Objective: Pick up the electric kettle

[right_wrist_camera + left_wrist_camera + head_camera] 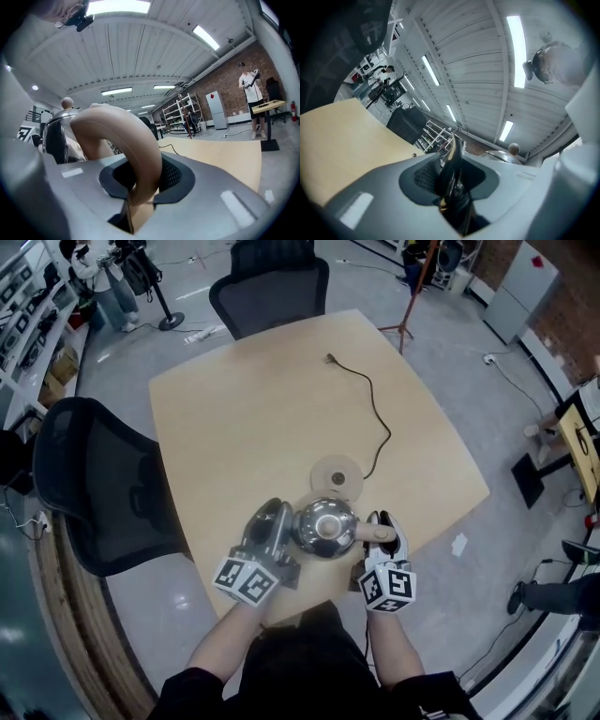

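1. The electric kettle [324, 526] is between the two claws, over the near part of the worktop [244, 418] and close to the person.
2. It is off its round base [336, 474], which lies on the worktop just beyond it. A dark cord [380, 423] runs away from the base.
3. The right claw [382, 526] is on the kettle's right side. In the right gripper view, this claw [140, 183] is clenched on the kettle's curved beige handle [136, 140], with the shiny body [56, 136] just to the left.
4. The left claw [272, 521] is against the opposite side of the kettle. In the left gripper view, this claw [452, 173] is clenched on a thin, dark, glossy part standing upright between its jaws. The lid knob [513, 149] shows to the right.
5. The views don't show whether the kettle's bottom is clear of the worktop.
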Tool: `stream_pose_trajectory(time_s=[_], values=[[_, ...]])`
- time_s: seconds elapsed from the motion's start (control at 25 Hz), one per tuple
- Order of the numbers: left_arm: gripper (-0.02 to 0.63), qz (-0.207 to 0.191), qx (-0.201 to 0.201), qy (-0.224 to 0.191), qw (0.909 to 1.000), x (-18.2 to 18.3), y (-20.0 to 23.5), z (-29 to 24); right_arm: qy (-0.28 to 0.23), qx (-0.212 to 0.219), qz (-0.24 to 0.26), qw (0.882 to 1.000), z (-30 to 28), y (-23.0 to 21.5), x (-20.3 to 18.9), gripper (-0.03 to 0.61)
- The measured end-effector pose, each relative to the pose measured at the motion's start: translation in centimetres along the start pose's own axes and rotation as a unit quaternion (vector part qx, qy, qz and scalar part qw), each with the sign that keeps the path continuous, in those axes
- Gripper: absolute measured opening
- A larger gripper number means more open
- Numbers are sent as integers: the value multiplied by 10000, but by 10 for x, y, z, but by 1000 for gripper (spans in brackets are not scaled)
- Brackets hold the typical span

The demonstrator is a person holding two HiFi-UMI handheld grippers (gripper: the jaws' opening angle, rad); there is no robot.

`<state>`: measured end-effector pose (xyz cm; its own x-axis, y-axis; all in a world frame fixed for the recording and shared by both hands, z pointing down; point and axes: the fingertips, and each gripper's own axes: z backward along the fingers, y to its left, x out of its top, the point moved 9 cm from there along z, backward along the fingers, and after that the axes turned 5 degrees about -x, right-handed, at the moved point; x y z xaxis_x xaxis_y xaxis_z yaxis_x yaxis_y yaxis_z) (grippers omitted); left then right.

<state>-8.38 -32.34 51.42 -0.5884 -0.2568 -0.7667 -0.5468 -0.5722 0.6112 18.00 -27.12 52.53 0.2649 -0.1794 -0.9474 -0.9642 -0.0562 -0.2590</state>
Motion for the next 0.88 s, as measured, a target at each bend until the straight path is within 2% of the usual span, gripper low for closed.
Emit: stream_pose_trajectory(time_s=[0.52, 0.88], values=[[91, -340, -445, -99, 9984, 34, -15, 51, -437, -58, -93, 9990, 56, 46, -4, 77], [91, -329, -550, -138, 9978, 44, -27, 85, -544, -68, -29, 9985, 92, 65, -6, 77]])
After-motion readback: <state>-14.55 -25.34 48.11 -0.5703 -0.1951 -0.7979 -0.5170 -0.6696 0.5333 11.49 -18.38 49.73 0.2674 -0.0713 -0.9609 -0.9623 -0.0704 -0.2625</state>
